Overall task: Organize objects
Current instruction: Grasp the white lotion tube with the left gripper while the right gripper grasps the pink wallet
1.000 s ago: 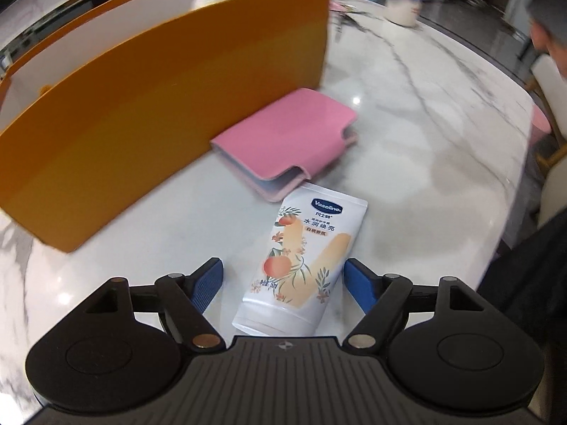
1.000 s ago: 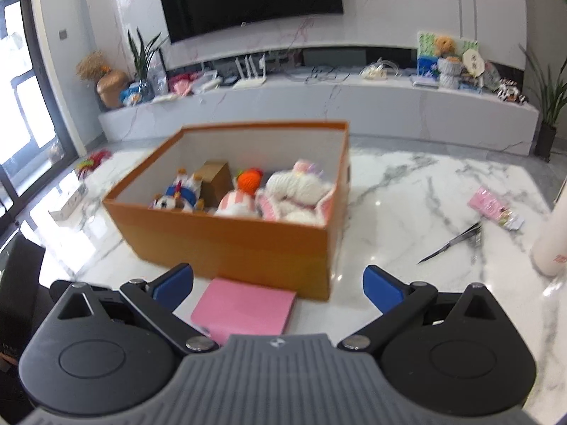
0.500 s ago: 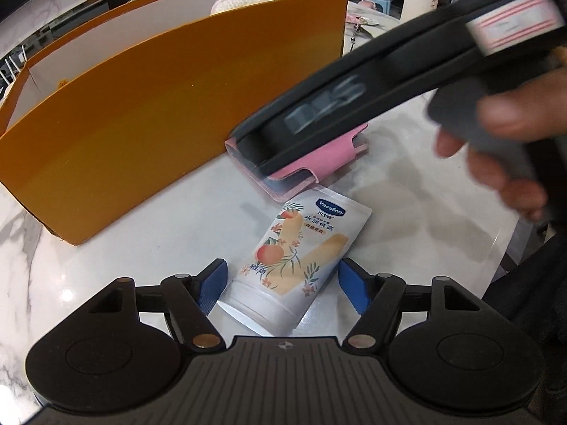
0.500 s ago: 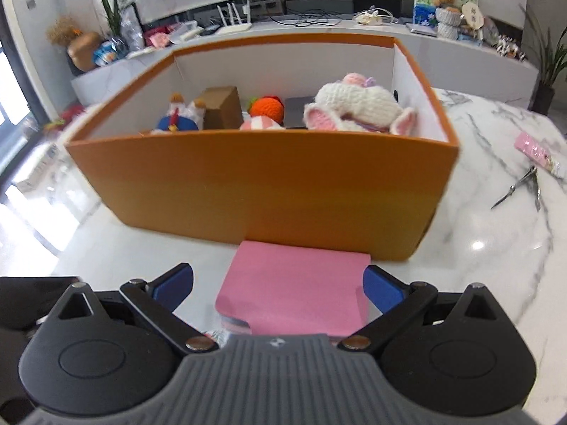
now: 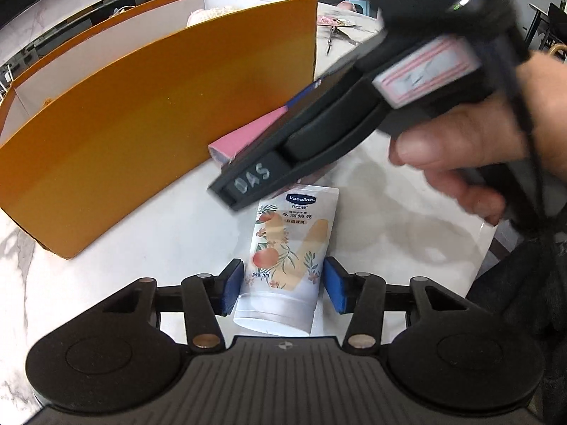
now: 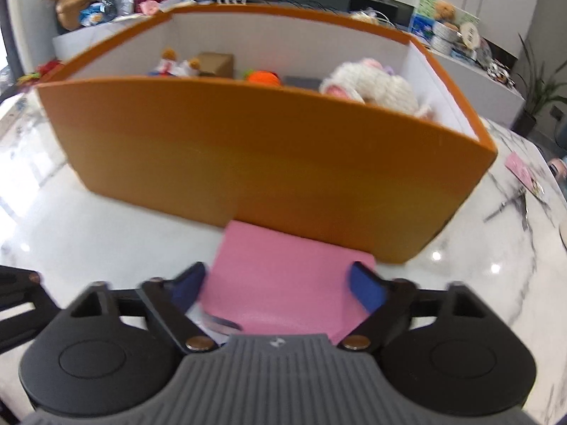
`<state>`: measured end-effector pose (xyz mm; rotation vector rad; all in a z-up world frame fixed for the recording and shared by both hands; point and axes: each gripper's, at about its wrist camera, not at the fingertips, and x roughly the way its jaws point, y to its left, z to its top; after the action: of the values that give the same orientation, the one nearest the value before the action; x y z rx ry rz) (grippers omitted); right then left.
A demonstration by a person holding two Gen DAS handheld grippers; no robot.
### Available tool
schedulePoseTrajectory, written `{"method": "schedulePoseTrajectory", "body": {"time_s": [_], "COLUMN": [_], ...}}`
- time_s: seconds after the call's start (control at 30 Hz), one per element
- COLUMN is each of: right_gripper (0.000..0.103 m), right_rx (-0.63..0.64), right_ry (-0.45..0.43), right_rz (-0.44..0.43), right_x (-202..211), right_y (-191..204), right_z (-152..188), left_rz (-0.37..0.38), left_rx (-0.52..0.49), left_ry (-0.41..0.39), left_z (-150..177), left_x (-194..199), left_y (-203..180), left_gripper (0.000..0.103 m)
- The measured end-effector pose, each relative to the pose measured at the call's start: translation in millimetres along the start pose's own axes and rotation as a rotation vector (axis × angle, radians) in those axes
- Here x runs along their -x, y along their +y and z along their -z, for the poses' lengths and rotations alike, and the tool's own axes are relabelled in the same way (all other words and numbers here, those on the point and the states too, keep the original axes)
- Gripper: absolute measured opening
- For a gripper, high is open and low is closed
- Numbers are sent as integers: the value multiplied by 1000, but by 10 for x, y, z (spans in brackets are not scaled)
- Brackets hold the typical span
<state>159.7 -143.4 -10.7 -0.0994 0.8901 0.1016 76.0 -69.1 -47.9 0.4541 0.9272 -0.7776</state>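
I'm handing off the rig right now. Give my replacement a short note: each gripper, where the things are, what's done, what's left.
Left gripper: open, fingers either side of the Vaseline tube, which lies flat on the marble table; not clamped yet.
Right gripper: open around the pink wallet, which sits by the orange box's front wall; not clearly gripped.
Done: plush toys and a small carton are already in the box.
Left: close on the tube and wallet, then put both in the box. Scissors farther right also remain out.
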Motion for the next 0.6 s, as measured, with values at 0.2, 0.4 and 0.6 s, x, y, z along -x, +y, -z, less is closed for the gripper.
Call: {"method": "schedulePoseTrajectory", "body": {"time_s": [0.2, 0.4, 0.6], "right_gripper": [42, 102, 102], "right_rx": [-86, -83, -85], "right_ry": [-9, -44, 12], "right_rz": [-142, -30, 47], "right_x": [95, 69, -101], "right_y": [-204, -303, -306], "right_z": [0, 66, 135], "left_rz": [-8, -6, -2], "left_rx": [4, 17, 20], "left_ry": [6, 11, 13], "left_z": [9, 7, 15], "left_x": [-6, -25, -40], "left_y": [-83, -141, -207], "left_gripper": [57, 58, 58]}}
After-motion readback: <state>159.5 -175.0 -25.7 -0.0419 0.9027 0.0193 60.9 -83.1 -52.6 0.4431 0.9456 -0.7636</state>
